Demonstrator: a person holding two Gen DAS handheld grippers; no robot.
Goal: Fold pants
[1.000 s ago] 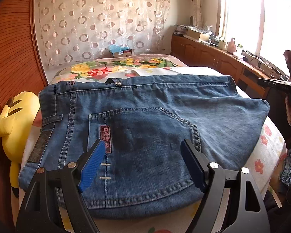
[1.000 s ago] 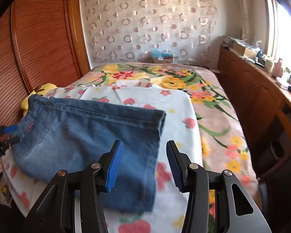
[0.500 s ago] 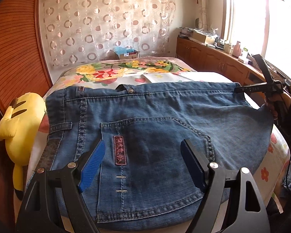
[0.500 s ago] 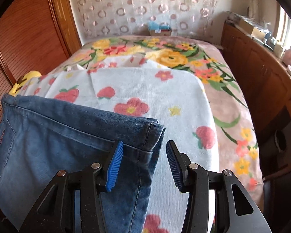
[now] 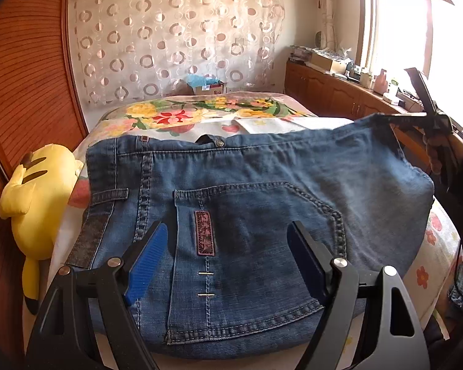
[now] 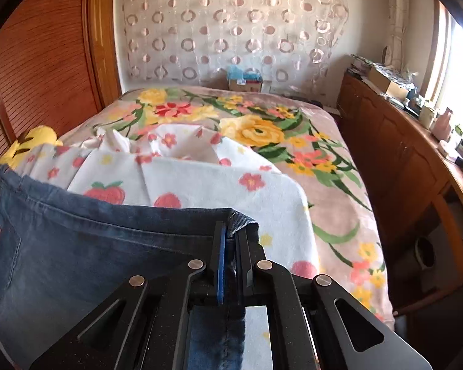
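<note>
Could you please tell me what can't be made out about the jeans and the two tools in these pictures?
- Jeans: the near hem is cut off behind the left tool in the left wrist view.
- Right tool: how many denim layers it pinches is hidden by its own pads in the right wrist view.
- Underside of the jeans: hidden against the blanket.

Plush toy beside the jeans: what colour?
Yellow with dark stripes; the plush toy shows best in the left wrist view.

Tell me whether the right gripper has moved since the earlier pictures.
Yes. The right gripper has come forward over the jeans toward the strawberry blanket, its jaws just closing onto the hem.
</note>
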